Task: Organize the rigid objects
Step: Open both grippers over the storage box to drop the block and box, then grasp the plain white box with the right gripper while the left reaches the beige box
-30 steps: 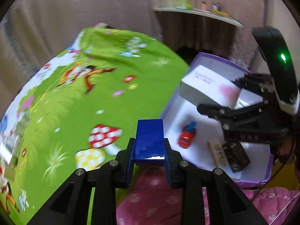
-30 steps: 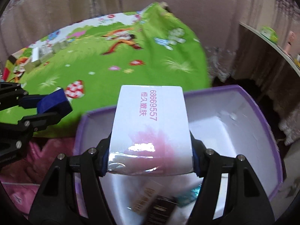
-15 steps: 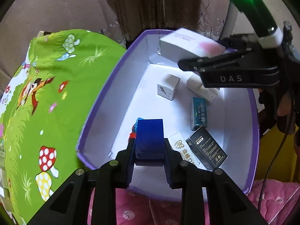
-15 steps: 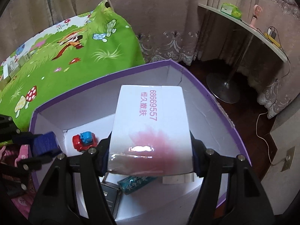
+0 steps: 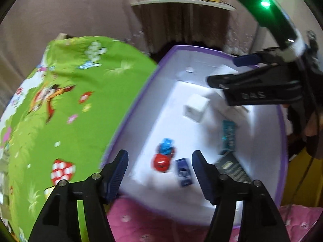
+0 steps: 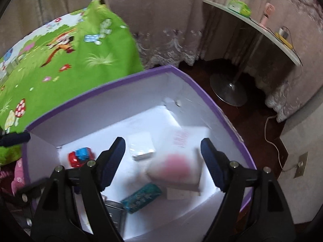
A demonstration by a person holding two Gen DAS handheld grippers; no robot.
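Left gripper (image 5: 159, 173) fingers just opened wide, blue block (image 5: 183, 172) lying in purple box (image 5: 129, 119), right gripper (image 6: 162, 161) likewise over white carton (image 6: 181, 159)

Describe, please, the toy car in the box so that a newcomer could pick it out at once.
Find the purple-rimmed box with white walls beside the green cartoon bedspread. On its floor, near the bedspread-side wall, sits the toy car. Its neighbours are all cartons; it alone is rounded, red with a blue top.
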